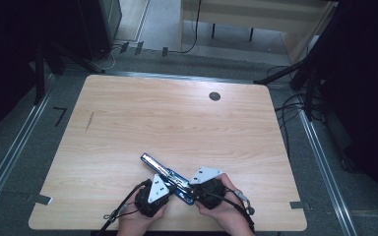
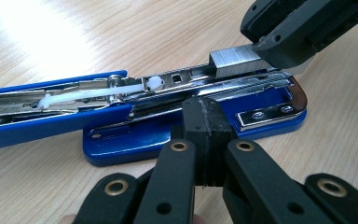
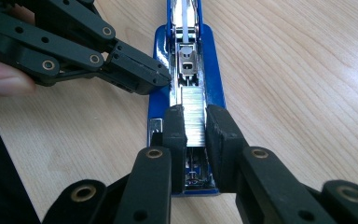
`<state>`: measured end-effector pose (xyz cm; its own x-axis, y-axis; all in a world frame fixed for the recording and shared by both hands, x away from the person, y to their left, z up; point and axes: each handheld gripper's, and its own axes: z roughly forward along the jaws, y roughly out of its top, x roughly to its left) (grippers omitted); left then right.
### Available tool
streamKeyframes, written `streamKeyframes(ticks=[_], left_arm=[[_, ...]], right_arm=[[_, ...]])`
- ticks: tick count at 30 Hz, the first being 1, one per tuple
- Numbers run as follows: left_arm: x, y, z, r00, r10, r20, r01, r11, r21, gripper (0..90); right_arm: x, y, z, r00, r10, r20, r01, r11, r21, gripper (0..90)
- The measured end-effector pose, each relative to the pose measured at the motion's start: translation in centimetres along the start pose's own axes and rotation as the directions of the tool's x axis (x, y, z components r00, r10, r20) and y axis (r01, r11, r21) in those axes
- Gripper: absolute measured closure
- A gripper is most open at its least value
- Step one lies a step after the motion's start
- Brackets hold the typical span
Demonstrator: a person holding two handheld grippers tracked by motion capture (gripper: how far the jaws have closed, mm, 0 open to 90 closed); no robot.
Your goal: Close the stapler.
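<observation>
On the wooden table (image 1: 128,113), near its front edge, lies the opened blue stapler (image 2: 121,140). My left gripper (image 2: 204,135), jaws pressed together, rests against the stapler's base. My right gripper (image 3: 196,126) is clamped on the strip of staples (image 3: 192,114) sitting in the stapler's channel.

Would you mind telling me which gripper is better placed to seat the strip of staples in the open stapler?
The right gripper: it already holds the staple strip over the stapler's channel. The left gripper is shut, pressing against the stapler's side.
</observation>
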<state>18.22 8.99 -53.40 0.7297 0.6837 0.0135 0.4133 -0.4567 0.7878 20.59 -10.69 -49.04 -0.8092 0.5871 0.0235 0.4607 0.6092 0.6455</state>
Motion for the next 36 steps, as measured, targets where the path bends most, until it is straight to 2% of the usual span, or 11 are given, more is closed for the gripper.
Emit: streamKeyframes(ticks=[30,36], left_arm=[[0.0,0.0,-0.01,1.0,0.001,0.0,-0.001,1.0,0.001,90.0],[0.0,0.0,-0.01,1.0,0.002,-0.001,-0.002,1.0,0.0,90.0]], right_arm=[[-0.07,0.01,0.24,0.9998,0.014,-0.014,-0.014,1.0,-0.001,79.8],[-0.14,0.19,0.19,0.9999,0.004,-0.016,-0.003,1.0,0.001,79.9]])
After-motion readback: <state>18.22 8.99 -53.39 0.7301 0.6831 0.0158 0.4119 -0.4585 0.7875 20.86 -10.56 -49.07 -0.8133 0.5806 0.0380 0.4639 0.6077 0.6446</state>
